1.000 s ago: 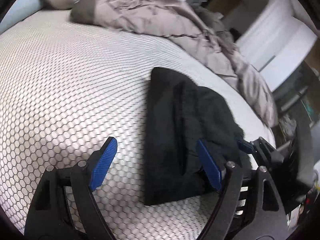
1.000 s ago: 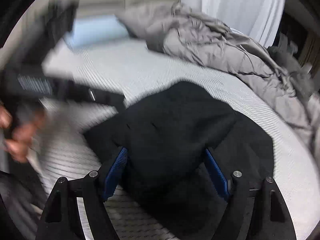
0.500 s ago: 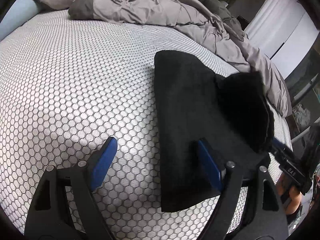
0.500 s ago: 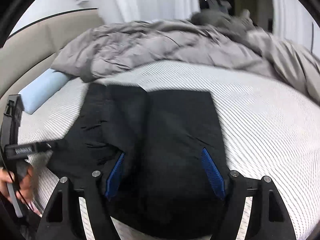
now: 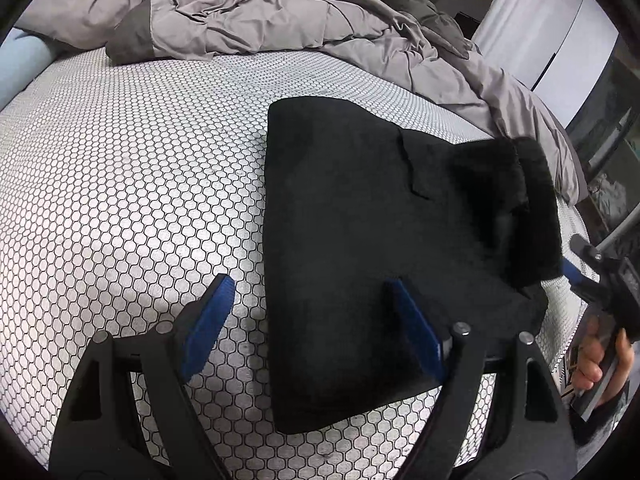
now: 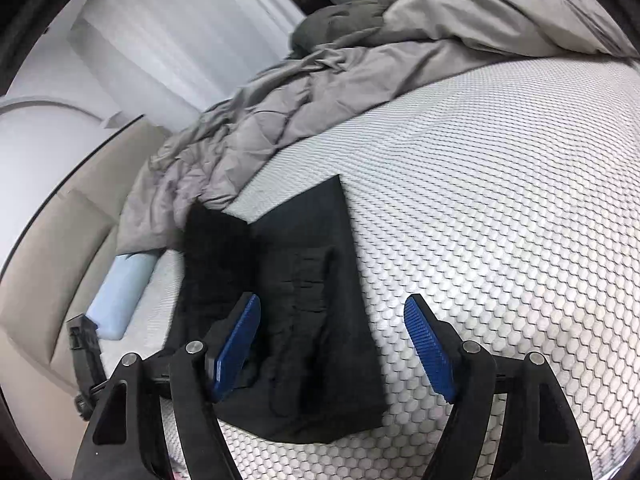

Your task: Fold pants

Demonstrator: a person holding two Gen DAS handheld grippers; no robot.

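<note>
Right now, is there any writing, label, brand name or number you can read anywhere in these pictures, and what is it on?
No readable text in either view.
Black pants: no tag or print shows.
Grey duvet and honeycomb-patterned mattress: a pattern only, no words.
Right hand-held gripper, seen at the edge of the left wrist view: it may carry a label on its body, but it is too small and blurred to read.

Black pants [image 5: 360,216], fleece-like, folded into a compact, roughly rectangular stack lying flat, centre-right of the left wrist view and lower centre-left of the right wrist view [image 6: 304,312], with a thicker bunched end along one side.
</note>
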